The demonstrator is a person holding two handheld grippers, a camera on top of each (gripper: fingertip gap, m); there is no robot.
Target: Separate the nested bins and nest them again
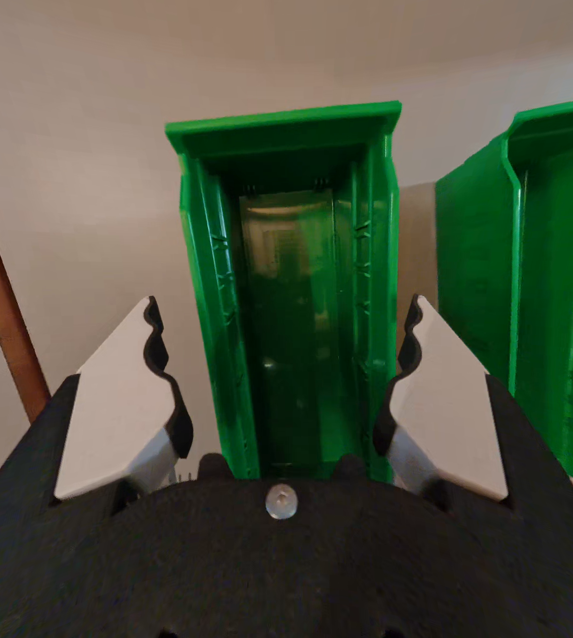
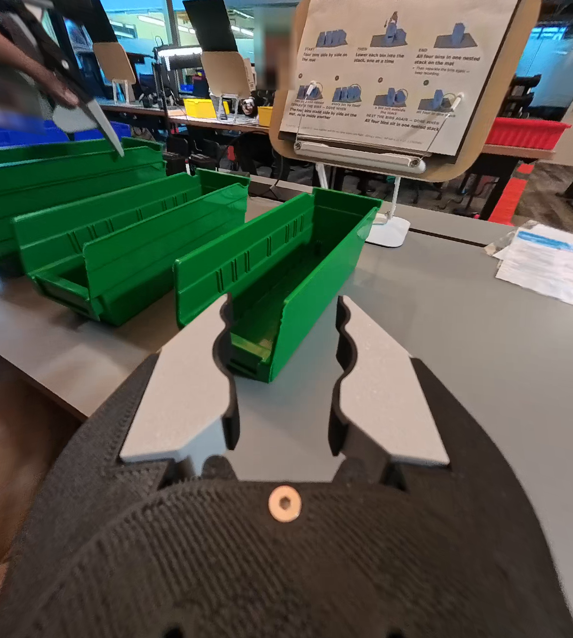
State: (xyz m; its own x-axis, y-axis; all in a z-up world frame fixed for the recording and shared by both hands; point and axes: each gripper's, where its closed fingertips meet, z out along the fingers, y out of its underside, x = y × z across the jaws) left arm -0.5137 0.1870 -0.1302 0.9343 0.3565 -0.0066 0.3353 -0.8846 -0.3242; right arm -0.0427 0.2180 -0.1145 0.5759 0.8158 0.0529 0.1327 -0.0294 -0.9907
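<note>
Green plastic bins stand side by side on the grey table [image 2: 468, 397]. The right bin [image 2: 312, 293] stands alone, and so does the middle bin [image 2: 160, 255]. The left bin [image 2: 53, 186] shows two rims, so it looks like two bins nested. My right gripper [image 2: 284, 300] is open and empty at the near end of the right bin. My left gripper [image 1: 285, 298] is open and looks down into a green bin [image 1: 281, 121], with a finger on each side of it. Another bin [image 1: 478, 276] stands to its right. In the right wrist view, one left finger [image 2: 105, 131] hangs over the left bin.
A stand with an instruction sheet [image 2: 381, 69] rises behind the right bin on a white base [image 2: 388, 231]. Papers in a plastic sleeve [image 2: 554, 266] lie at the far right. The table's front edge [image 2: 36, 379] runs along the left. A person's hand [image 2: 19, 62] holds the left gripper.
</note>
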